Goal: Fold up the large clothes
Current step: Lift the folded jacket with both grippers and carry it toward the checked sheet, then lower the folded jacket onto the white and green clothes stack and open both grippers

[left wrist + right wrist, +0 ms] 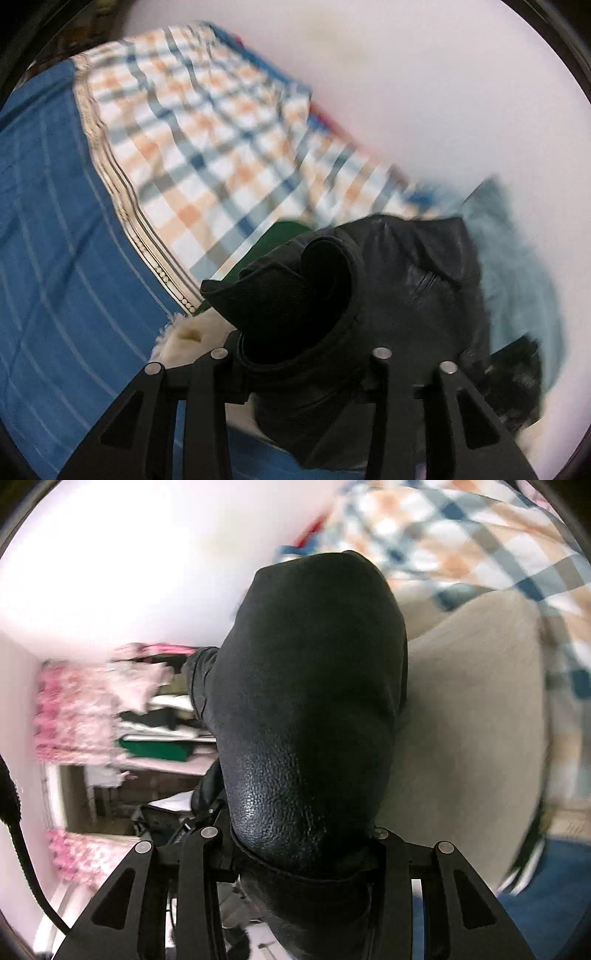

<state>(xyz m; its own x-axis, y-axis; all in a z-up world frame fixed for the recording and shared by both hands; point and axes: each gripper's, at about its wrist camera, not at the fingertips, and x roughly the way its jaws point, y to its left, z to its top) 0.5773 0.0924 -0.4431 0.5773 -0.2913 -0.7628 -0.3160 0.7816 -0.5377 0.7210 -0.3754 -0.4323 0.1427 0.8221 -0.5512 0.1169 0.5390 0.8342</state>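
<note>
A black leather jacket [399,295] fills the lower middle of the left wrist view, with its dark fabric collar or cuff [291,295] folded open. My left gripper [299,354] is shut on the jacket and holds it off the bed. In the right wrist view the same jacket [314,701] bulges up in front of the camera. My right gripper [295,834] is shut on another part of it. The fingertips of both grippers are hidden under the leather.
A checked orange, blue and white quilt [221,147] lies on a blue striped sheet [48,258]. A beige cushion [472,709] sits right of the jacket. A white wall [443,92] stands behind. Shelves with folded clothes [155,723] and pink fabric [74,709] are at left.
</note>
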